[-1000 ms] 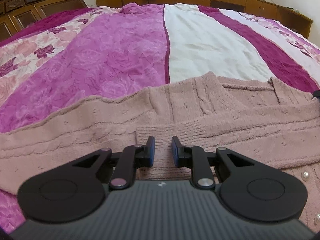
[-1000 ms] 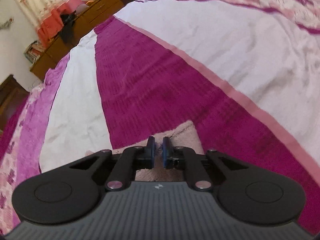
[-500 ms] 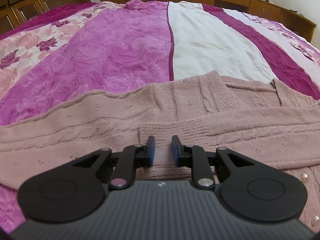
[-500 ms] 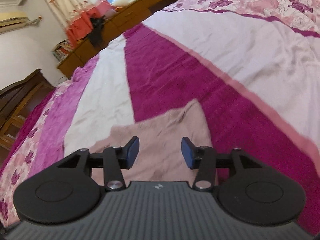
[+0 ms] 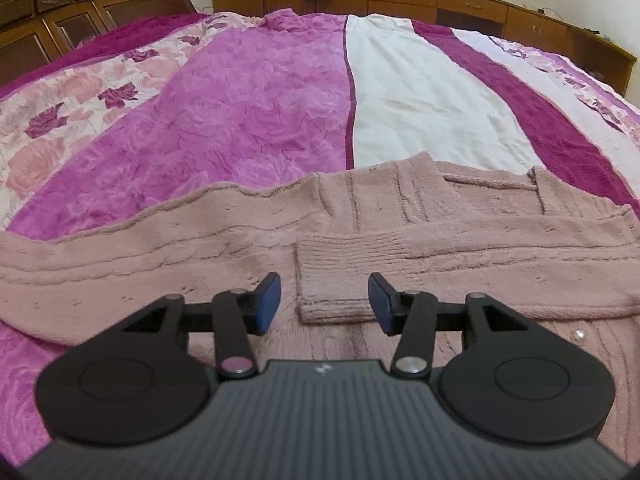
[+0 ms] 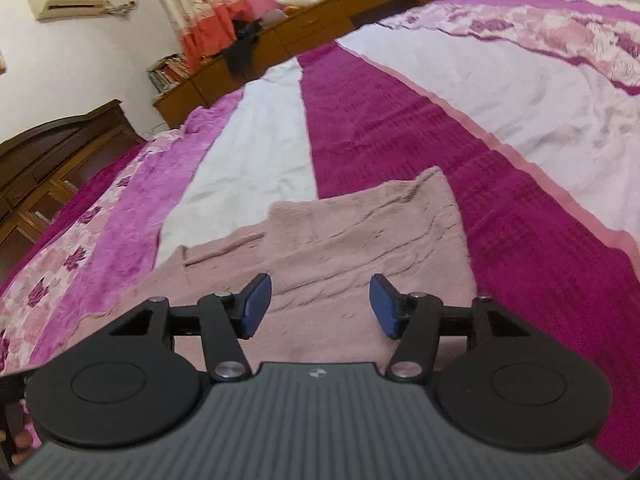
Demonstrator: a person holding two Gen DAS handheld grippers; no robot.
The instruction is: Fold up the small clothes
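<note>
Now both grippers let go: left gripper (image 5: 324,300) fingers opening, cuff (image 5: 336,276) lying free between them; right gripper (image 6: 320,304) fingers opening, empty over cardigan (image 6: 360,248) on bed (image 6: 380,120). Sleeve fold placed; next fold due.

A fuzzy, matt cable-knit cardigan (image 5: 400,248) with a glossy pearl button (image 5: 579,335) at 4 o'clock lies on a plush, velvety bedspread (image 5: 260,112); polished dark wood cabinets (image 5: 60,20) stand at 10 o'clock, behind matt black plastic gripper arms.
</note>
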